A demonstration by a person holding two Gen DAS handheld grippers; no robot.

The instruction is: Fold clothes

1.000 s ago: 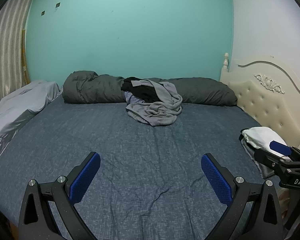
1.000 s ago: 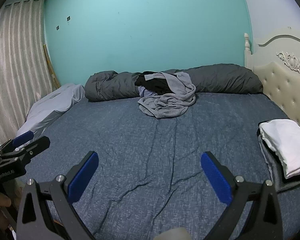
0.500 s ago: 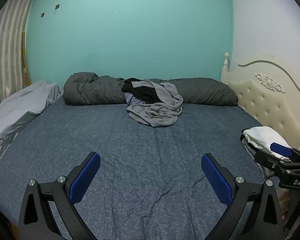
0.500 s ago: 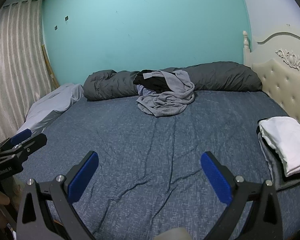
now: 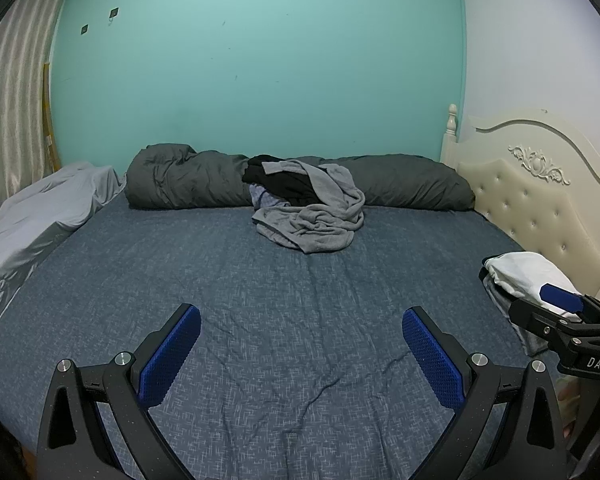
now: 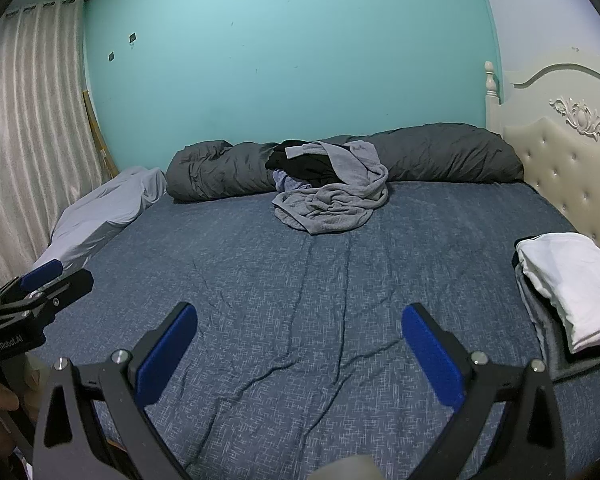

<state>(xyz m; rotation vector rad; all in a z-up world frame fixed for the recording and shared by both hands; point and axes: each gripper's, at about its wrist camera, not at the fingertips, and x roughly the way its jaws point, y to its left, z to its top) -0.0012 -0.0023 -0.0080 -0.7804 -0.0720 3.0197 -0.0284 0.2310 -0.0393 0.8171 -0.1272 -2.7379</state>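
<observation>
Left gripper [image 5: 300,344] and right gripper [image 6: 298,340], fingers spread wide and empty, above the near part of the bed [image 5: 260,280]. Crumpled grey clothes [image 5: 312,220] lie at the far side against a rolled dark duvet [image 5: 180,180]; folded white garment [image 6: 568,280] rests near the headboard [image 6: 572,160]

Home bedroom. Wide bed with a blue-grey woven sheet [image 5: 292,280] fills the view ahead of the grippers. Cream tufted headboard with carved scrollwork [image 6: 572,160] to the right; rolled dark grey duvet [image 5: 188,176] along the far teal painted wall [image 5: 260,60]; pale striped curtain [image 6: 28,140] at left.
</observation>
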